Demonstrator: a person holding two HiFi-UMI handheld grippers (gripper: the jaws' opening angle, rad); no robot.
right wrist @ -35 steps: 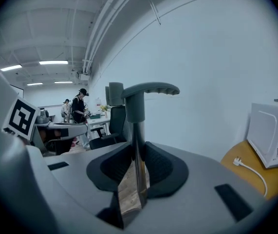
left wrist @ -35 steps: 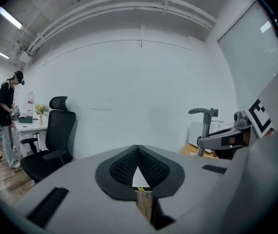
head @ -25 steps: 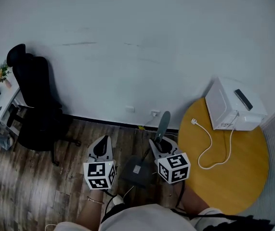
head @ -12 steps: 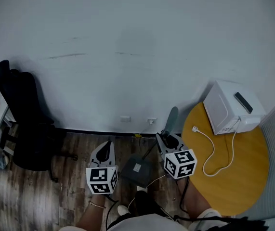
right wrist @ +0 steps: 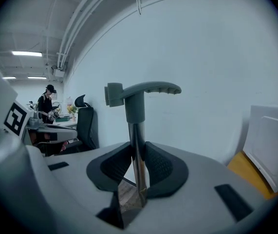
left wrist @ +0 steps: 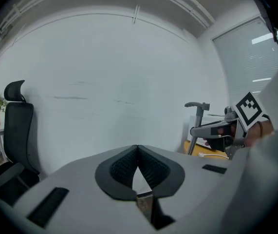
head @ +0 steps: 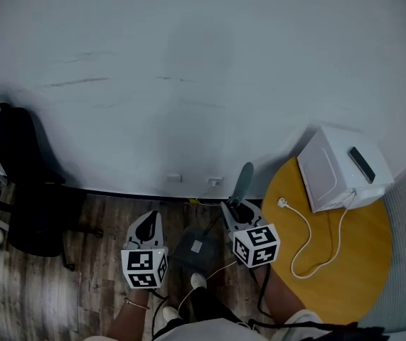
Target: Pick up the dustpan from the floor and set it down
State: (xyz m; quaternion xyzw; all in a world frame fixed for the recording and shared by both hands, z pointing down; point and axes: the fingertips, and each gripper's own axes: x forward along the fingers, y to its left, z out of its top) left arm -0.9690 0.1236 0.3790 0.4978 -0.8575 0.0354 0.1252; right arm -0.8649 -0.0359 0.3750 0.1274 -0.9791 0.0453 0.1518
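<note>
The floor (head: 82,275) is dark wood planks. It runs up to a plain white wall (head: 188,62) with a dark skirting line and two small sockets (head: 215,182), straight ahead of the tongs. Just right of the right tongs stands a round yellow worktop (head: 359,261). On it sit a white box-shaped appliance (head: 330,169) and a loose white cable (head: 309,244), its plug lying free. Well to the left of the left tongs stands a black office chair (head: 28,183). In the right gripper view, a person (right wrist: 46,101) stands among desks far off, past the left tongs, under ceiling strip lights (right wrist: 27,53).

The left tongs (head: 153,215) are together, pad against pad, with nothing between them. The right tongs (head: 231,208) are clamped on the metal shaft of the dustpan (head: 187,256). The shaft stands upright between the pads, with its grey grip (right wrist: 143,89) above them. The pan sits low between the two tongs; I cannot tell whether it touches the floor.

A small pale label (head: 198,246) on the pan is too small to read. The marker cubes (head: 144,268) carry black-and-white square patterns.
</note>
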